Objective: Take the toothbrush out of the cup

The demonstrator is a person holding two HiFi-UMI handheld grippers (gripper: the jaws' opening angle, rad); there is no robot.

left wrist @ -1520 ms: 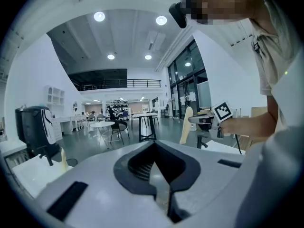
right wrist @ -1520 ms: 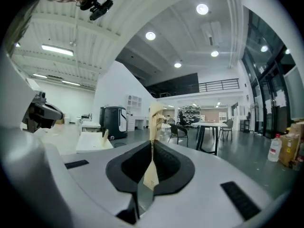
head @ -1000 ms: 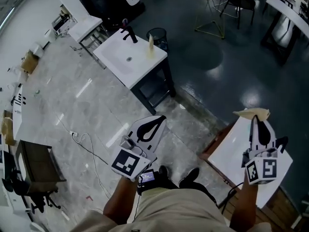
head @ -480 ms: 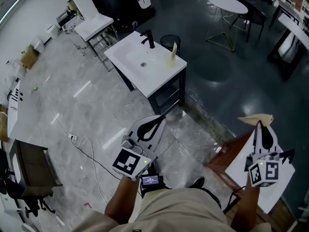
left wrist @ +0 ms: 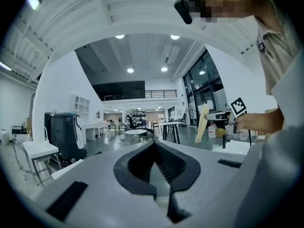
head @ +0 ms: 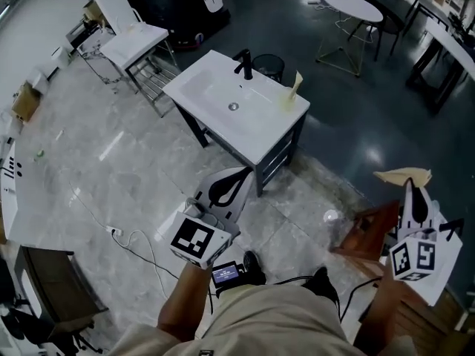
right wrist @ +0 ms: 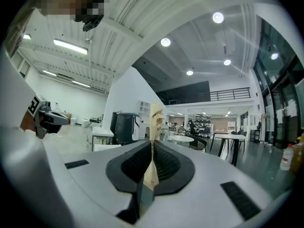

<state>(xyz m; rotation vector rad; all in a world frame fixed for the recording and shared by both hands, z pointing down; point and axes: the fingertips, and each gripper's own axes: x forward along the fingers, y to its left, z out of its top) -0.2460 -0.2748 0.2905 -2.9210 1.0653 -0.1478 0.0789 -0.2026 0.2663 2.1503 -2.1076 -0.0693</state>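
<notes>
Distance explains most of the layout: the white desk (head: 211, 87) with its sunken basin and black faucet (head: 243, 61) sits well ahead of the person, across bare floor, so neither gripper is near anything to grasp. The cup (head: 288, 101) stands at the desk's near right corner, right by the edge, probably so it can be reached from the front. A tall beige thing (head: 297, 81) sticks up out of it. That is probably the toothbrush, though it is too small here to be sure.

The left gripper (left wrist: 153, 146) has its jaws pressed together with nothing between them, and it is held level in front of the body, which looks like a carrying pose. The right gripper (right wrist: 151, 144) is pinching a flat, beige, paper-like strip (right wrist: 154, 122) that stands up past its tips. With that gripper occupied, the empty left one seems the likelier choice for the cup.

The extraction has not begun. The desk must be reached first, and the chosen gripper must spread its jaws before closing on the upright stem.
</notes>
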